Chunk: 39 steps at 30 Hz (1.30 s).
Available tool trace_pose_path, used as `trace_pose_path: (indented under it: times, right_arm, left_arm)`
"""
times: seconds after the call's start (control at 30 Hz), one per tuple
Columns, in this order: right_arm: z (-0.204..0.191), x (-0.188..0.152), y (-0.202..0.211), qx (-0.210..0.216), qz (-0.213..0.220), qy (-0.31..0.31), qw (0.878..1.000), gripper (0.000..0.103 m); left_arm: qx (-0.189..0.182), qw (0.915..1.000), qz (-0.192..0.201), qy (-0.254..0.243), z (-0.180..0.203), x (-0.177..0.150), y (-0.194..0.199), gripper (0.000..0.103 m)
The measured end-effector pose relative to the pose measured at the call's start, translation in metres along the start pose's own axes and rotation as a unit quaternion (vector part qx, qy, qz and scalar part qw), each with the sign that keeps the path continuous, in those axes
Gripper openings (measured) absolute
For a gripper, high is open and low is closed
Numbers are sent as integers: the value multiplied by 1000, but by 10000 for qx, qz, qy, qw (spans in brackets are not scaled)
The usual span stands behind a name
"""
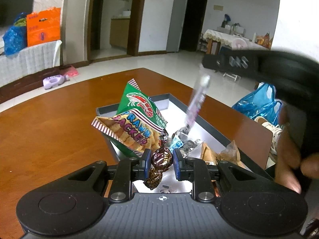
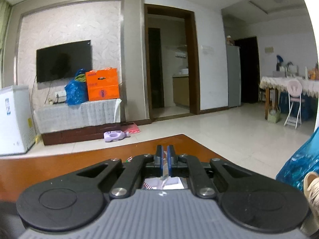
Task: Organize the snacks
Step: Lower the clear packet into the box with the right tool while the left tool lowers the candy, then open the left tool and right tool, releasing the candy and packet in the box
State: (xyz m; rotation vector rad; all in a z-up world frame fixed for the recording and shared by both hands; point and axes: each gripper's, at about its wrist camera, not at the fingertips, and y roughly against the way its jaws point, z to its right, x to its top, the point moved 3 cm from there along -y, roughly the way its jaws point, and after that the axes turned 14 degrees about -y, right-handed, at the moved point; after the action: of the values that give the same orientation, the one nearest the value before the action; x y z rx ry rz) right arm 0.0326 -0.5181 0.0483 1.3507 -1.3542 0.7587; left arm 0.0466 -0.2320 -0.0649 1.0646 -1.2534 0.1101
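The left gripper (image 1: pixel 161 160) is closed on a wrapped chocolate candy (image 1: pixel 161 159), its blue-padded fingers (image 1: pixel 147 159) pressing the brown foil from either side while the twisted wrapper tail hangs below. It holds the candy over the near end of a shallow grey box (image 1: pixel 214 126), which sits on the brown wooden table (image 1: pixel 49 123). Inside the box, at its left side, a green prawn cracker bag (image 1: pixel 137 117) stands tilted, leaning over the box's left wall. Just beyond the held candy, toward the box's middle, lie a small clear packet with dark pieces (image 1: pixel 186 142) and, at the right side, a tan wrapped snack (image 1: pixel 225 153). Above the right half of the box a thin pink-and-white stick packet (image 1: pixel 196 103) hangs blurred, its top reaching up to the right gripper (image 2: pixel 165 155) at the picture's edge. In the right wrist view that gripper's fingers (image 2: pixel 159 155) stand nearly together with a thin clear strip pinched between them, and the box shows only as a pale patch beneath the fingers. A blue plastic bag (image 1: pixel 259 103) lies beyond the table, right of the box.
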Motion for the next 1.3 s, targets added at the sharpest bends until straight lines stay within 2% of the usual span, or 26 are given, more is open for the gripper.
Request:
trace_pose_path:
  times: [0.1, 0.33, 0.5, 0.83, 0.87, 0.9, 0.93, 1.0, 1.07, 1.13, 1.2, 1.3]
  right_arm:
    - [6, 3, -25, 17, -136, -275, 9995, 4]
    - [12, 0, -62, -64, -304, -456, 9985, 4]
    - [13, -10, -85, -27, -658, -632, 9958, 4]
    - [9, -15, -87, -39, -627, -683, 9957, 4]
    - [10, -17, -87, -60, -614, -709, 9956, 4]
    - [13, -20, -83, -69, -592, -738, 9955, 4]
    - [16, -23, -81, -71, -596, -746, 9954, 4]
    - [16, -25, -81, -123, -621, -731, 9953, 4]
    - [17, -26, -80, -209, -584, -740, 9953, 4]
    - [19, -23, -79, -273, -531, -848, 9946, 4]
    - [21, -21, -78, -400, -397, -944, 9939, 4]
    - [21, -16, -74, -466, -286, -1017, 9933, 4]
  left_arm:
    - [-51, 10000, -49, -13, 0, 0, -6, 25]
    - [-92, 9997, -217, 28, -4, -1, -22, 25]
    - [-74, 9995, -286, 68, -7, -3, -30, 25]
    - [42, 9994, -333, -13, -5, -4, -43, 25]
    - [65, 9994, -339, -17, -5, -4, -44, 32]
    - [114, 9993, -359, -23, -5, -4, -45, 49]
    - [152, 9993, -335, -28, -5, -3, -44, 54]
    - [152, 9996, -240, -67, -4, -1, -43, 61]
    - [118, 9997, -170, -120, -2, 0, -42, 62]
    - [80, 9999, -10, -128, 1, 2, -38, 68]
    - [82, 9997, 169, -151, 3, 3, -32, 81]
    - [162, 9987, 388, -279, 7, 5, -22, 85]
